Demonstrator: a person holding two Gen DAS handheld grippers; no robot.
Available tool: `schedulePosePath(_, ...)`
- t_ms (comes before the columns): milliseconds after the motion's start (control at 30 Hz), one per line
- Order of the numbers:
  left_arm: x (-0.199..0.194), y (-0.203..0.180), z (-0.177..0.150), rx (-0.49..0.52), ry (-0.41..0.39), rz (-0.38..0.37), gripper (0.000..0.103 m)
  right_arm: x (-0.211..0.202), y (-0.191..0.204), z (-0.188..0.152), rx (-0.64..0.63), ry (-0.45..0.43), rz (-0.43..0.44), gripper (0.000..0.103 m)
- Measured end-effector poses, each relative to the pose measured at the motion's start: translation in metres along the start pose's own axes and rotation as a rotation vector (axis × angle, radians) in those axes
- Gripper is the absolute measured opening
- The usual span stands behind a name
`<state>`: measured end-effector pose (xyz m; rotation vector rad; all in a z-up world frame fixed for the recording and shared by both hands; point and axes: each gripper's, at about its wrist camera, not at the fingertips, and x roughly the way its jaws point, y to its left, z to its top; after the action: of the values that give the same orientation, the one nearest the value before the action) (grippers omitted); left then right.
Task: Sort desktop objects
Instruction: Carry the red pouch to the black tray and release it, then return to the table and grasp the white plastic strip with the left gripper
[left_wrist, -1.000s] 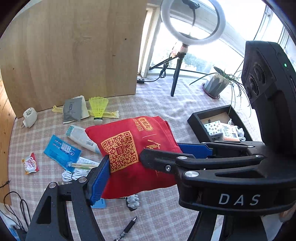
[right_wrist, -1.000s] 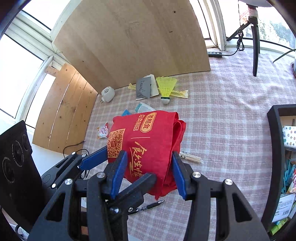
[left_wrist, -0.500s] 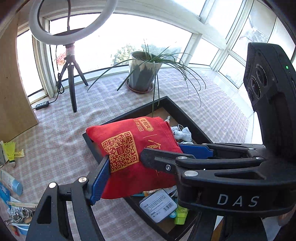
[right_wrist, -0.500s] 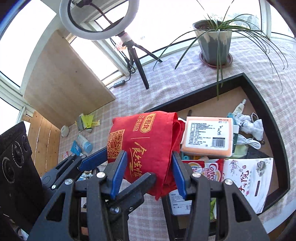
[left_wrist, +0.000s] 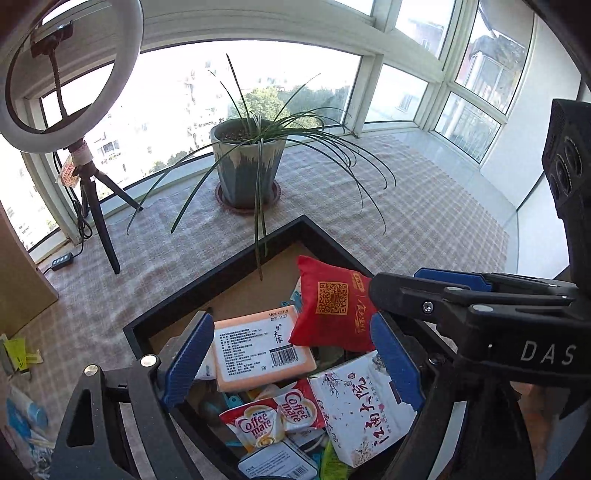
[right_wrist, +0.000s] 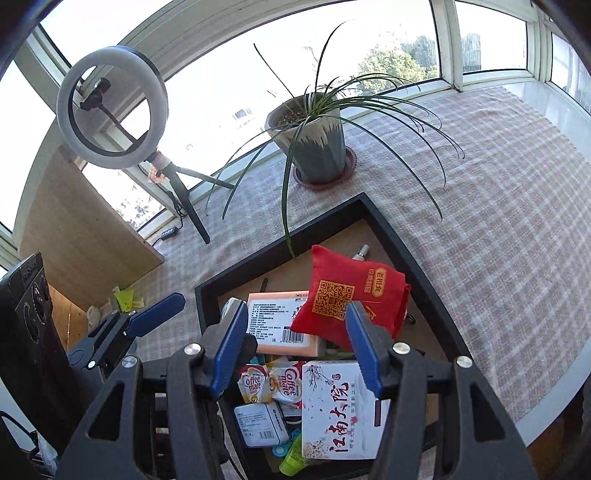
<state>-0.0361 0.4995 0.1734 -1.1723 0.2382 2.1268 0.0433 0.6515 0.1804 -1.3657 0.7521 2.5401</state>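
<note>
We see the red bag (left_wrist: 334, 304) at the center right of the frame, inside the black tray (left_wrist: 207, 284), leaning on the orange pack (left_wrist: 258, 347). It could slide off this pack or catch on a blue pad as the tongs leave, because it lies tilted. The left tongs (left_wrist: 291, 363) and right tongs (right_wrist: 297, 345) are both opening, spread wide, holding nothing.

Left gripper (left_wrist: 291, 356) jaws opening, nothing pinched. Red folded cloth bag with gold QR print (left_wrist: 334, 308) lies tilted in the black-rimmed tray (left_wrist: 218, 278), its lower corner overlapping the orange flat packet with barcode (left_wrist: 260, 349) (packet at 9 o'clock of bag). Grey potted plant (left_wrist: 248, 162) at 12.
</note>
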Motion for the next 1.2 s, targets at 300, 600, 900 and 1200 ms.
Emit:
schedulePosePath(300,-0.024,0.060,-0.045,-0.104,0.019,0.055,0.084,0.027,0.022,-0.021,-0.079,0.049,0.025,0.068)
schedulePosePath(600,-0.080,0.160,-0.116,-0.288,0.025,0.173,0.082,0.073,0.088,-0.050,-0.235,0.183,0.141,0.069)
schedulePosePath(900,-0.138,0.285,-0.207,-0.584,0.041,0.315,0.082,0.103,0.197,-0.084,-0.441,0.267,0.260,0.069)
schedulePosePath(1200,-0.150,0.358,-0.266,-0.798,0.095,0.337,0.074,0.127,0.307,-0.141,-0.721,0.363,0.323,0.041)
